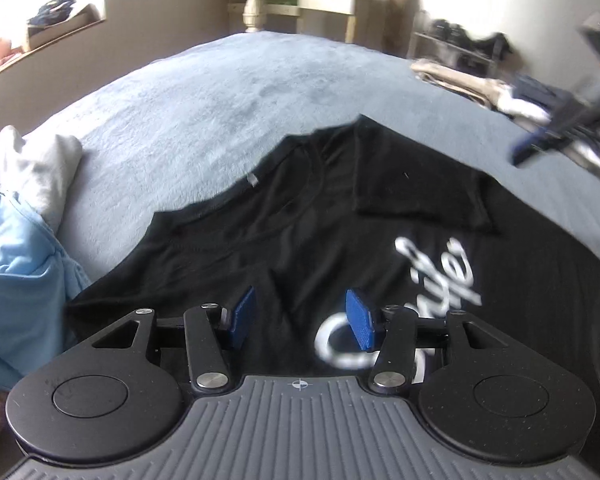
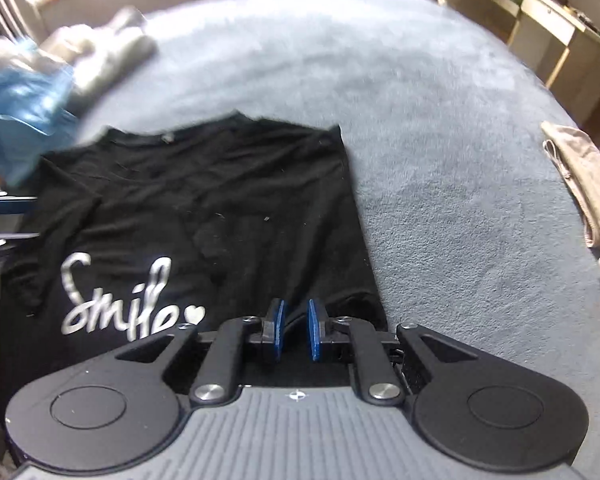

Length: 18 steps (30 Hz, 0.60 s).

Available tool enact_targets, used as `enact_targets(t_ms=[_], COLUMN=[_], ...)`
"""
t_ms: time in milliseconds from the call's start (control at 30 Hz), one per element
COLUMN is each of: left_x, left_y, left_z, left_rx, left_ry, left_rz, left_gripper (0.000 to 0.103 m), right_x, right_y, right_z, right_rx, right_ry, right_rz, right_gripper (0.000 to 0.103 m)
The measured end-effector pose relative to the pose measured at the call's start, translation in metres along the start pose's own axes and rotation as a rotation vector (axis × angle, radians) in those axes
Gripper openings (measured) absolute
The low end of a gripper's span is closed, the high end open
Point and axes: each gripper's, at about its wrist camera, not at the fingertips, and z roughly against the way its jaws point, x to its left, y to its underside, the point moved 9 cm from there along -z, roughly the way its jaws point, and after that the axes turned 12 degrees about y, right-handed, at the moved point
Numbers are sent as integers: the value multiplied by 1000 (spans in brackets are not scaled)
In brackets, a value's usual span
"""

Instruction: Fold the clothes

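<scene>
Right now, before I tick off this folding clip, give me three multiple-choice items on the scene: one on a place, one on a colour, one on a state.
1. Where does the light blue garment lie relative to the black T-shirt, in the left wrist view?
A. To its left
B. On top of it
C. To its right

2. What colour is the "Smile" lettering on the T-shirt?
A. Red
B. White
C. Yellow

3. How do the left gripper's jaws stand?
A. Clamped on the sleeve
B. Apart, with nothing between the pads
C. Holding the light blue garment

Answers:
1 A: the blue cloth sits at the shirt's left edge on the bed.
2 B: the script reads white on black.
3 B: the blue pads stand apart above the shirt.
</scene>
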Motion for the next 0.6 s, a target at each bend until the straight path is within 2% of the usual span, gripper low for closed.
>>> enact_targets(t_ms=[100, 167, 333, 400, 567, 600], left_x=[-4, -7, -26, -38, -61, -64], left_y=[-20, -33, -59, -64, -59, -56], left_z=[-7, -5, 21, 30, 44, 46], left_rx=[-29, -46, -109, -92, -43, -40], left_ry=[-80, -143, -274, -336, -459, -477], left_rz=[44, 66, 186, 163, 184, 195], left_gripper=[50, 50, 50, 50, 52, 52], right_x=[-16, -30, -57, -63, -52, -45], right_y=[6, 10, 33, 42, 84, 92], right_z=[13, 11, 7, 9, -4, -8], right_rx=[-128, -181, -222, -276, -289, -300], right_ry=[-110, -200, -399, -395, -582, -566], right_rz=[-55, -95, -148, -134, -224, -194], right_gripper=[14, 14, 14, 14, 14, 14])
